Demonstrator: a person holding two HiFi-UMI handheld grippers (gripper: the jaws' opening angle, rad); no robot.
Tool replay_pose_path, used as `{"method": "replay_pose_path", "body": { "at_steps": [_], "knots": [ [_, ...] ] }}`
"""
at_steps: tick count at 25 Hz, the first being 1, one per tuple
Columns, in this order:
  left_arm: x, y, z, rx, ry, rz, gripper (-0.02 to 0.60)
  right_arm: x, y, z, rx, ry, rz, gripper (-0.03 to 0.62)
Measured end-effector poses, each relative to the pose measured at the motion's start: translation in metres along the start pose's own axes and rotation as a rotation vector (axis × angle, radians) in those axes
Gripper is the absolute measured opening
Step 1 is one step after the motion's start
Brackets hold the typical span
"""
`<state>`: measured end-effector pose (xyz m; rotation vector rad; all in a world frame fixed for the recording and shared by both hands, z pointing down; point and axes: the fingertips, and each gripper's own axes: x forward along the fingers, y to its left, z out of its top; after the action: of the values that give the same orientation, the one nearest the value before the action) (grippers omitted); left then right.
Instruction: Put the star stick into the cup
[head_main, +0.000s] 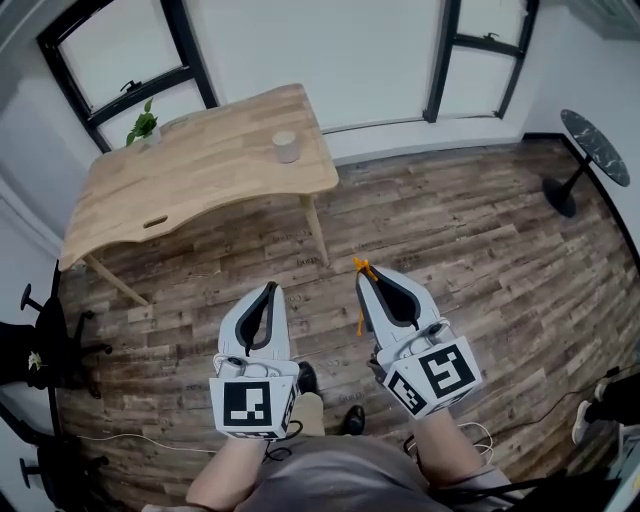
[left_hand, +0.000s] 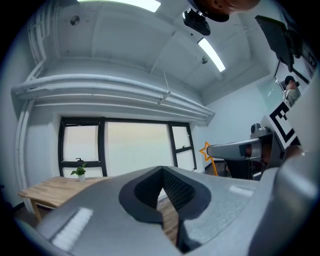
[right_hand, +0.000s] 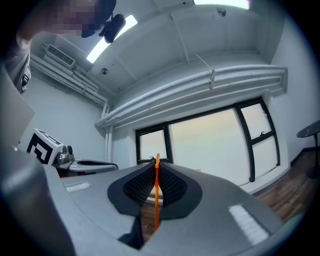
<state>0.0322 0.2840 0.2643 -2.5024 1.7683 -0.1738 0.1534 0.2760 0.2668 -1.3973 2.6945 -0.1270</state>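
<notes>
An orange star stick (head_main: 361, 296) is pinched in my right gripper (head_main: 366, 277), its star at the jaw tips and its thin stem hanging below. In the right gripper view the star stick (right_hand: 156, 195) runs up between the closed pads. From the left gripper view the star (left_hand: 205, 150) shows at the tip of the right gripper (left_hand: 212, 150). My left gripper (head_main: 270, 288) is shut with nothing in it, level with the right one. A small pale cup (head_main: 285, 146) stands on the wooden table (head_main: 200, 175), far ahead of both grippers.
A small potted plant (head_main: 143, 124) stands at the table's far edge by the window. A black stand (head_main: 585, 160) is at the right wall, an office chair (head_main: 45, 345) at the left. Wood floor (head_main: 480, 240) lies between me and the table.
</notes>
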Motion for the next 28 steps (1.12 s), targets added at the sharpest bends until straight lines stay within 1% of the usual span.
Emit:
{"method": "replay_pose_path", "body": {
  "at_steps": [6,12,18,22,25,28],
  "knots": [
    [0.054,0.039,-0.012,-0.016,0.004,-0.014,0.000,0.063,-0.016,-0.008,-0.001,0.017,-0.002,0.046],
    [0.113,0.095,-0.005,-0.016,-0.055,-0.036,0.000,0.141,-0.029,0.000,-0.025,0.011,-0.014,0.046],
    [0.157,0.139,0.006,-0.014,-0.095,-0.056,0.000,0.204,-0.036,0.014,-0.067,-0.008,-0.023,0.046],
    [0.180,0.157,0.005,-0.009,-0.102,-0.071,0.000,0.228,-0.043,0.018,-0.080,-0.018,-0.040,0.046],
    [0.197,0.163,-0.007,-0.019,-0.083,-0.077,0.000,0.239,-0.050,0.015,-0.082,-0.009,-0.049,0.046],
    [0.216,0.161,-0.017,-0.026,-0.058,-0.095,0.000,0.248,-0.065,0.012,-0.069,-0.003,-0.064,0.046]
  ]
}}
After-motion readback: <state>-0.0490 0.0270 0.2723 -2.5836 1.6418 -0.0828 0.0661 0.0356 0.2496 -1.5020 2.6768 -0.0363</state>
